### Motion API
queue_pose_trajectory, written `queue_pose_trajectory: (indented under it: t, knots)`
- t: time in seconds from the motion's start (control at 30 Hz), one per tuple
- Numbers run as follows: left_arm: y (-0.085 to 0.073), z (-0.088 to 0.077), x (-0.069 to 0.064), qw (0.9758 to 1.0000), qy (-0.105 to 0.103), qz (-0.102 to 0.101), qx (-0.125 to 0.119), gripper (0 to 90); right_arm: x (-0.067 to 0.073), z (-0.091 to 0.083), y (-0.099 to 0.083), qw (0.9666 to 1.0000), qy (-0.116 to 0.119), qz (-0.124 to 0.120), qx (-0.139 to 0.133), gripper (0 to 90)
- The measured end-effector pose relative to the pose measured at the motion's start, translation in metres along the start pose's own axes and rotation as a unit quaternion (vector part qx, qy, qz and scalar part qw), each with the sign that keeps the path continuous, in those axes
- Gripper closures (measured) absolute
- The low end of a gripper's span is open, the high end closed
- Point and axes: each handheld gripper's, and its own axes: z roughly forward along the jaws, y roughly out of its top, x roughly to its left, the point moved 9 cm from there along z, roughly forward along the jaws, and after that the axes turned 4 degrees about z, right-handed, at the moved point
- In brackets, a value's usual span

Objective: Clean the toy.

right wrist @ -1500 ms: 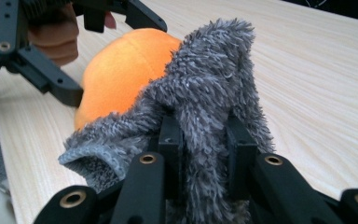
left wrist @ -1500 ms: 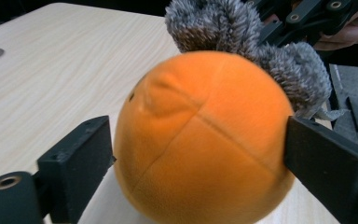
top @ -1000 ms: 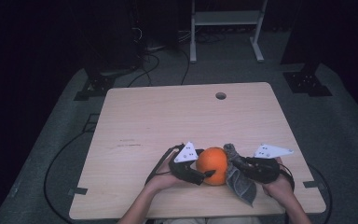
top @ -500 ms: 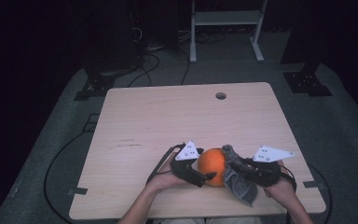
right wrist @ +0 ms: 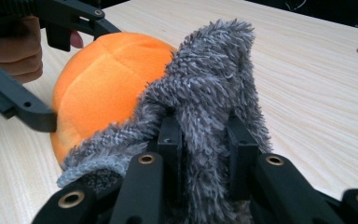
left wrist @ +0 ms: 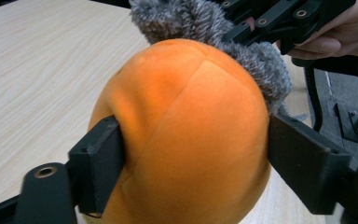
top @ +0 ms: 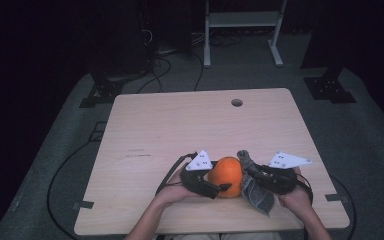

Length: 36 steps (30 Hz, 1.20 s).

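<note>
One orange ball (top: 227, 175) and one grey cloth (top: 254, 189) sit near the counter's (top: 180, 130) front edge. My left fingers (left wrist: 98, 163), just closing, press the ball's sides; my right fingers (right wrist: 170, 140) pinch the cloth against it

A lab or recording studio, dimly lit. A bare wooden table (top: 180, 130) with a cable hole (top: 237, 102) at 12 o'clock stands on grey carpet (top: 370, 145). Black stand bases (top: 327, 87) sit at 2 and 10 o'clock, cables (top: 165, 60) trail at 11, and a white metal frame (top: 242, 20) stands at 12.
</note>
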Motion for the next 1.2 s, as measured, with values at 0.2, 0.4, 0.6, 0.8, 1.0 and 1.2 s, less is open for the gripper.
queue_pose_trajectory:
  t: [0.2,0.4,0.6,0.8,1.0,1.2]
  knots:
    - [0.0,0.006,0.009,0.9985,0.055,-0.004,-0.004,29.5,0.008,-0.016,0.014,0.9994,-0.013,-0.025,-0.018,71.5]
    - [-0.005,0.005,-0.008,0.9994,-0.005,0.023,0.025,24.4,0.014,-0.007,0.009,0.9991,0.001,-0.041,-0.003,71.3]
    - [-0.003,0.005,0.0,0.9976,0.026,0.056,0.033,16.2,0.007,-0.012,0.003,0.9993,-0.003,-0.038,0.003,71.3]
    - [-0.01,0.016,-0.002,0.9986,0.026,0.045,0.01,26.0,0.023,-0.019,0.013,0.9974,0.004,-0.071,0.006,72.6]
    - [-0.011,0.016,-0.008,0.9981,0.016,0.056,0.017,29.6,0.046,-0.016,0.024,0.9919,0.017,-0.125,0.006,72.5]
    - [-0.01,0.019,-0.007,0.9986,0.016,0.051,0.003,28.8,0.011,-0.021,0.01,0.9972,-0.007,-0.073,0.012,72.5]
